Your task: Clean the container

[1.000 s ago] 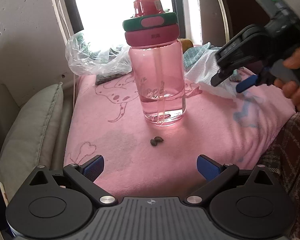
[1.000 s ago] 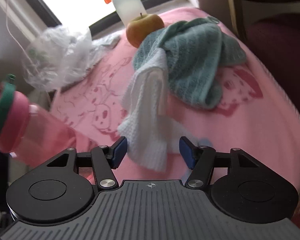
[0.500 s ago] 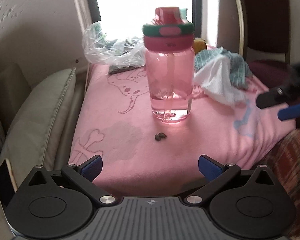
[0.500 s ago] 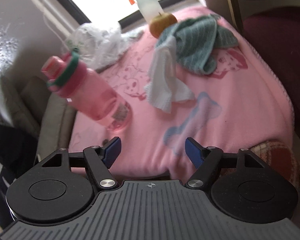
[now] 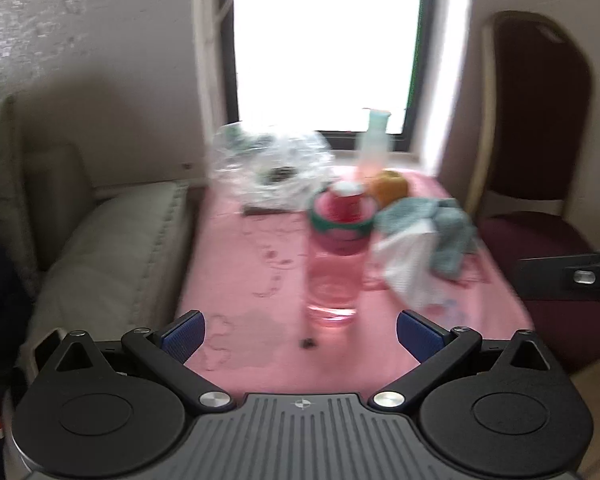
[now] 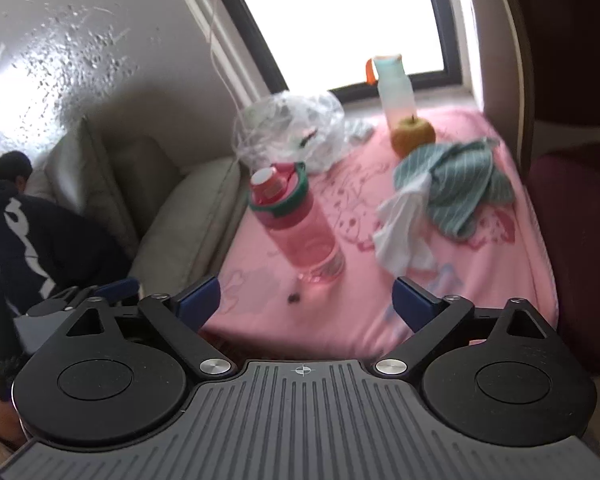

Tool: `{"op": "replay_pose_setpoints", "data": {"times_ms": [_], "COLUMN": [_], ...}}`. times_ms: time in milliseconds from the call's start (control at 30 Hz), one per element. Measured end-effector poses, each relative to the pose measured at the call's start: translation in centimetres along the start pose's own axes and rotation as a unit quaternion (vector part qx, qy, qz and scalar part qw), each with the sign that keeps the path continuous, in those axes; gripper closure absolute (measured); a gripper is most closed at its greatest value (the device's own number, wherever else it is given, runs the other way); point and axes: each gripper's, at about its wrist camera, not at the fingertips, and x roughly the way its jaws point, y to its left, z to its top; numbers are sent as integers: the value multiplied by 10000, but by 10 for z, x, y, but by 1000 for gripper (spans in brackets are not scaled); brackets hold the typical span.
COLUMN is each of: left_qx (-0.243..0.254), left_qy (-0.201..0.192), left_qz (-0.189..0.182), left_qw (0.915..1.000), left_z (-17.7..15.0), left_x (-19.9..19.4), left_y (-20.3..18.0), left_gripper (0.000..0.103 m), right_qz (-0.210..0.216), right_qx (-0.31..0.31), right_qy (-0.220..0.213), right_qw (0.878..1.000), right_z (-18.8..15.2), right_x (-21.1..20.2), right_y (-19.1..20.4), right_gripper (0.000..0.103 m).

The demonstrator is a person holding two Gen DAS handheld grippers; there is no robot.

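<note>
In the left wrist view, the left gripper (image 5: 299, 332) is held with fingers spread and empty; the clear pink plastic bottle (image 5: 334, 268) stands upright just beyond them on the pink worktop (image 5: 236, 264). In the right wrist view, the right gripper (image 6: 306, 300) likewise gapes empty, the bottle (image 6: 300, 226) ahead and a soft white cloth (image 6: 400, 228) beyond the right finger. Whether wiping is pending or finished cannot be settled.

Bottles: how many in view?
2. The pink bottle stands on the pink blanket, near its front edge. A pale bottle stands at the back by the window, behind the apple. The plastic bag could hide more.
</note>
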Motion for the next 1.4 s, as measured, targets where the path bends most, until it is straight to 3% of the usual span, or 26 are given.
{"op": "replay_pose_setpoints", "data": {"times_ms": [133,267,433,1400], "left_qx": [130,43,-95,195], "left_qy": [-33,-47,112,243], "left_qz": [-62,-337,-304,-329], "left_qw": [9999,9994,9994,9990], "left_z": [10,22,32,33], "left_x": [-15,-24,-26,-11], "left_y": [-8,-10,-11,-34], "left_gripper": [1,1,1,1], "right_qz": [-161,-445,-580,-498], "right_qx": [152,-224,-430,-113], "right_qy": [224,101,-76,174], "right_qw": [9995,9987,9974,9985], "right_z": [13,21,27,24], "right_x": [-16,-36,-53,-44], "right_y": [8,25,32,3], "right_gripper": [5,5,5,5]}}
